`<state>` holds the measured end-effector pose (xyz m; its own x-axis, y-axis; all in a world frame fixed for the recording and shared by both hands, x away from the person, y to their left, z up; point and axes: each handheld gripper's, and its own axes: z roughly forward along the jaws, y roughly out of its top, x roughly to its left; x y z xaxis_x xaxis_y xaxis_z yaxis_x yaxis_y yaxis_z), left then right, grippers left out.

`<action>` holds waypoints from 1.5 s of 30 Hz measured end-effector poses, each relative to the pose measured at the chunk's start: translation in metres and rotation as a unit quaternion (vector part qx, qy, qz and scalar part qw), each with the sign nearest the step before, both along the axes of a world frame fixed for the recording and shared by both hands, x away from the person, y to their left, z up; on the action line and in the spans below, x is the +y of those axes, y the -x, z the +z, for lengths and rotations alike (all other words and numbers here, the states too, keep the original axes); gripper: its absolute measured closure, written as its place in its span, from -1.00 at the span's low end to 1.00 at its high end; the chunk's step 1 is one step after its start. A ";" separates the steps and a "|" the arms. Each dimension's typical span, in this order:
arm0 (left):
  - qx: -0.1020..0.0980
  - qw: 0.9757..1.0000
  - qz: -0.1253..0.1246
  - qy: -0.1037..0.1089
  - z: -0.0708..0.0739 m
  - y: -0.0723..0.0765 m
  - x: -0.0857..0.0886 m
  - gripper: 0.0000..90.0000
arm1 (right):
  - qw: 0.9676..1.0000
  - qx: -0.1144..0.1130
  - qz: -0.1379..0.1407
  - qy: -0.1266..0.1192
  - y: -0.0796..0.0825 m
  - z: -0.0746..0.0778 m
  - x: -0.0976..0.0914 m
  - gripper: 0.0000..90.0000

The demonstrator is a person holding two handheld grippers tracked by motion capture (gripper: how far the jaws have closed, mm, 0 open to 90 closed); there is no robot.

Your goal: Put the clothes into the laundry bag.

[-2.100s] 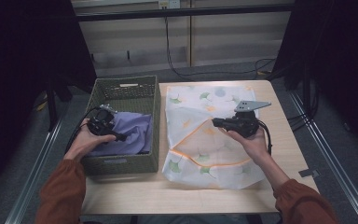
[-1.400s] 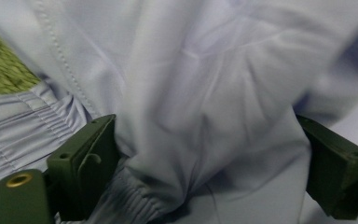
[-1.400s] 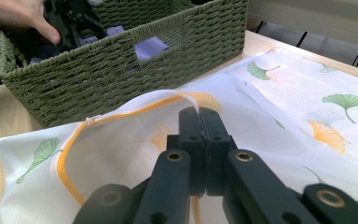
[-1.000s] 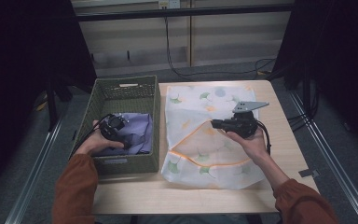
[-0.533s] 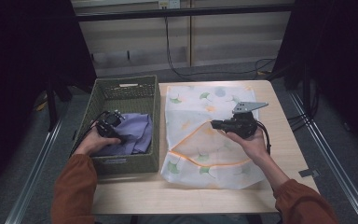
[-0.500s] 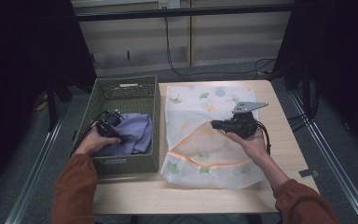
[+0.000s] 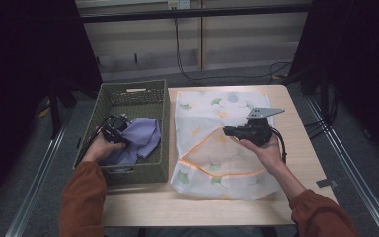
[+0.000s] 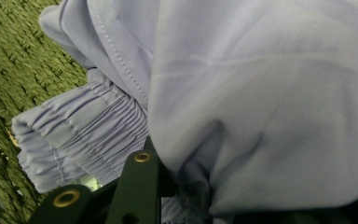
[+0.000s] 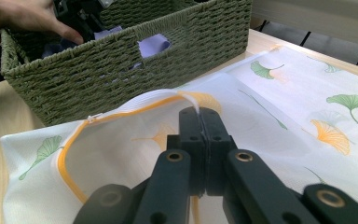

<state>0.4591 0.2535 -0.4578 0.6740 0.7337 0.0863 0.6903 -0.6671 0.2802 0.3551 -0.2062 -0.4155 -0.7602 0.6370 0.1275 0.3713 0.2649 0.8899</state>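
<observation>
A lavender garment (image 7: 140,138) with a gathered cuff lies in the green woven basket (image 7: 133,86). My left gripper (image 7: 116,129) is down in the basket at the garment's left side. Its jaws have just been closing, and the lavender fabric (image 8: 261,93) is bunched and pinched between them at my left gripper (image 8: 186,186). My right gripper (image 7: 228,131) is shut on the orange-trimmed mouth of the white leaf-print mesh bag (image 7: 212,163). It holds that edge a little above the table. In the right gripper view, my right gripper (image 9: 200,114) has the bag's rim (image 9: 186,95) clamped between its tips.
The basket (image 9: 121,70) stands directly left of the bag, their sides nearly touching. The bag (image 9: 284,121) covers the middle of the wooden table (image 7: 301,148), with bare wood to its right and front. Metal rails run along both table sides.
The left hand has shifted slightly inside the basket and its jaws have closed onto the lavender garment, gathering the cloth. The right gripper and the bag have stayed still.
</observation>
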 end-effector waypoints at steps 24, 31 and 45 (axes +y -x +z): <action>-0.123 0.981 0.032 0.148 0.047 0.021 0.016 0.59 | 1.000 0.000 -0.001 -0.006 -0.001 0.001 -0.002 1.00; -0.147 0.971 0.039 0.182 0.056 0.029 0.026 0.59 | 1.000 0.001 0.001 -0.010 0.000 0.003 -0.002 1.00; -0.201 0.946 0.058 0.248 0.071 0.047 0.038 0.59 | 1.000 0.002 0.002 -0.014 0.000 0.003 -0.002 1.00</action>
<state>0.4123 0.2911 -0.3872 0.5723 0.8182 -0.0559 0.5227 -0.3113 0.7936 0.3551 -0.2077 -0.4128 -0.7628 0.6296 0.1475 0.3732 0.2423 0.8956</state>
